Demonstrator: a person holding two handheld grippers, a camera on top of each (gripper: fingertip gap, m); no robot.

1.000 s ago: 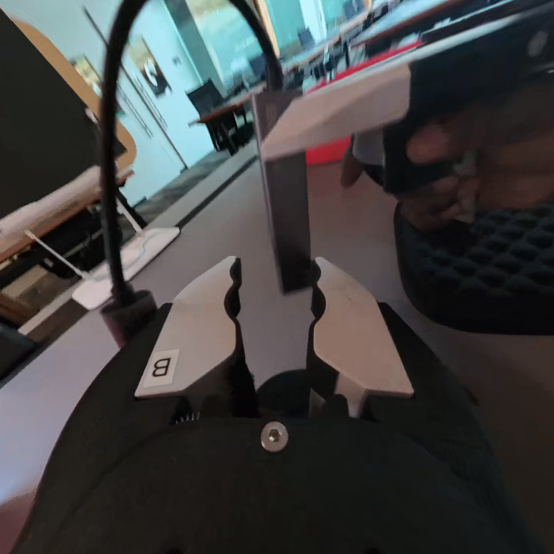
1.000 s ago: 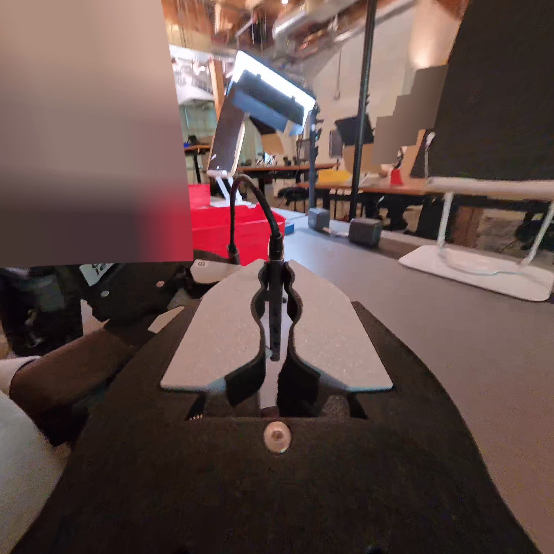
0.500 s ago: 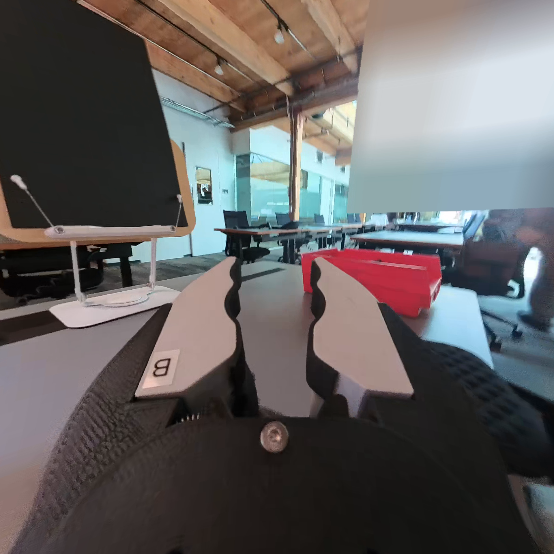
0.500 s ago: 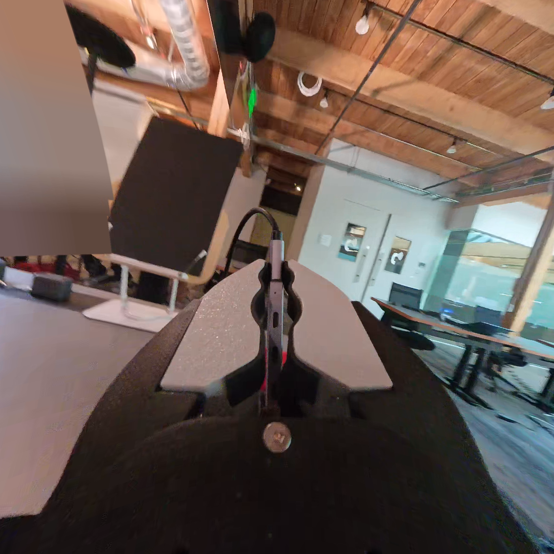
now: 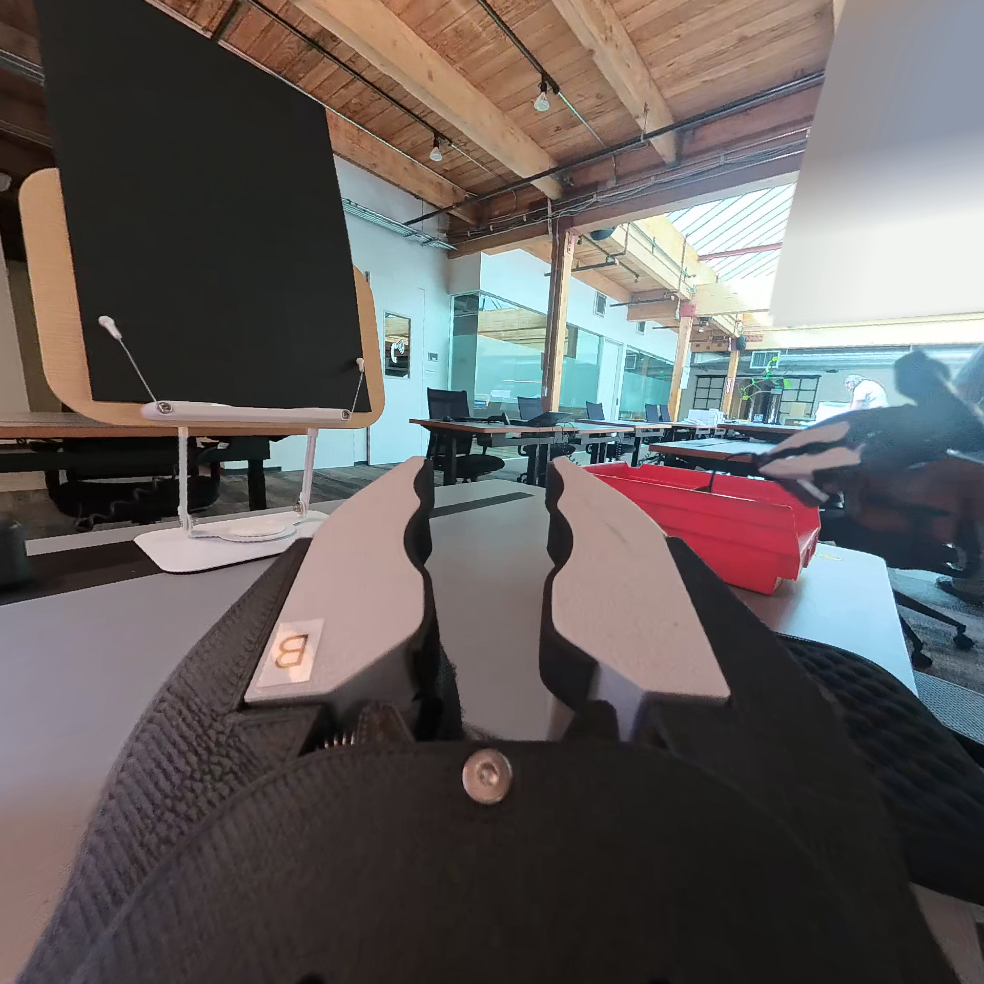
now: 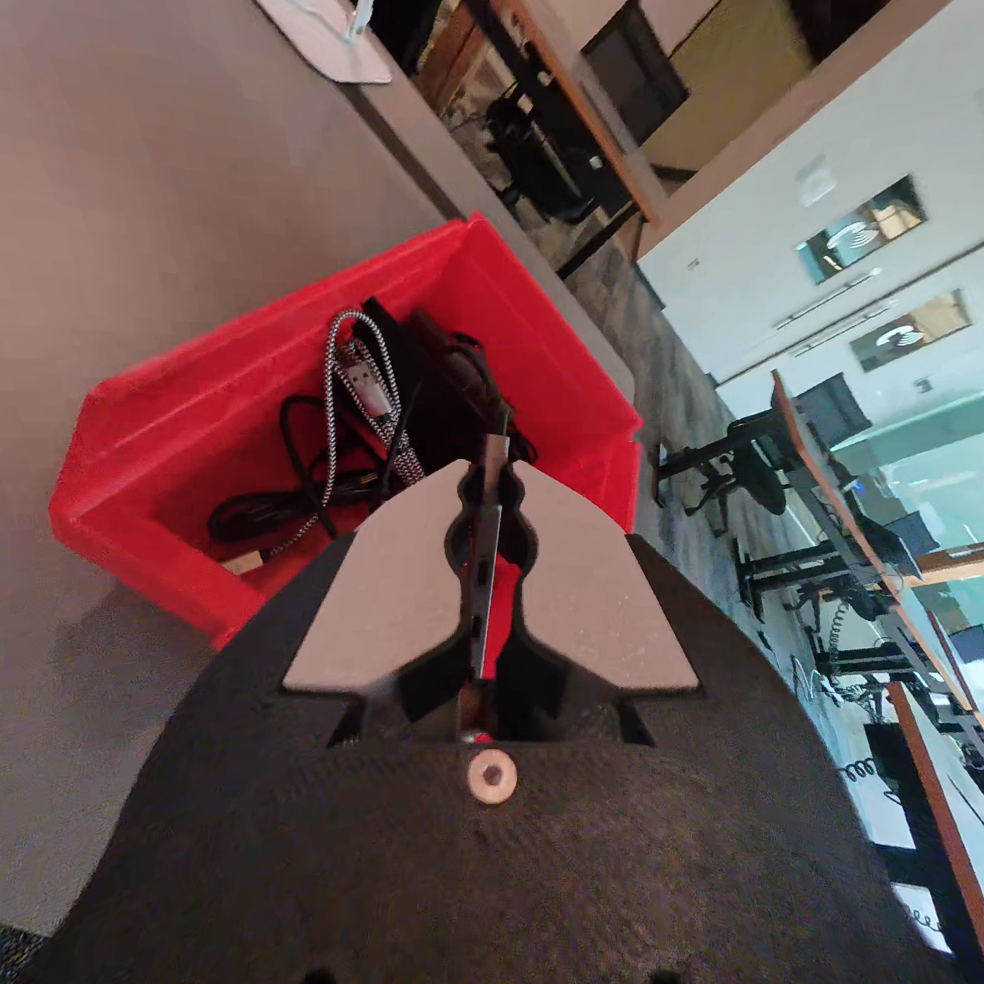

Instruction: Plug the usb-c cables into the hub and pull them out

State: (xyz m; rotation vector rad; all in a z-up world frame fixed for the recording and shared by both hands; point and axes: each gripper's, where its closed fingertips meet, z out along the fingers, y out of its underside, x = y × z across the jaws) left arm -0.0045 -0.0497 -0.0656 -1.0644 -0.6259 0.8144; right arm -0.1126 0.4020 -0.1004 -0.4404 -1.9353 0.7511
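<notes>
Now right tool (image 6: pixel 491 482) tilted over red bin (image 6: pixel 175 426), clamping grey hub (image 6: pixel 487 559), left tool (image 5: pixel 485 474) level, parted, empty.

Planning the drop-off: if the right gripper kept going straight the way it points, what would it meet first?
Probably the cable pile inside the red bin. The right gripper, shut on the hub, aims down into the bin; depth is unclear.

A bright red bin (image 6: pixel 160 436) sits on a plain grey desk (image 6: pixel 160 160). Inside it lie a braided cable (image 6: pixel 333 383) patterned in black and white and a plain black cable (image 6: pixel 298 458). The grey metal hub (image 6: pixel 487 554) shows between pale grey fingers (image 6: pixel 394 585) with black pads. A black board (image 5: pixel 202 223) stands in a light wood frame.
</notes>
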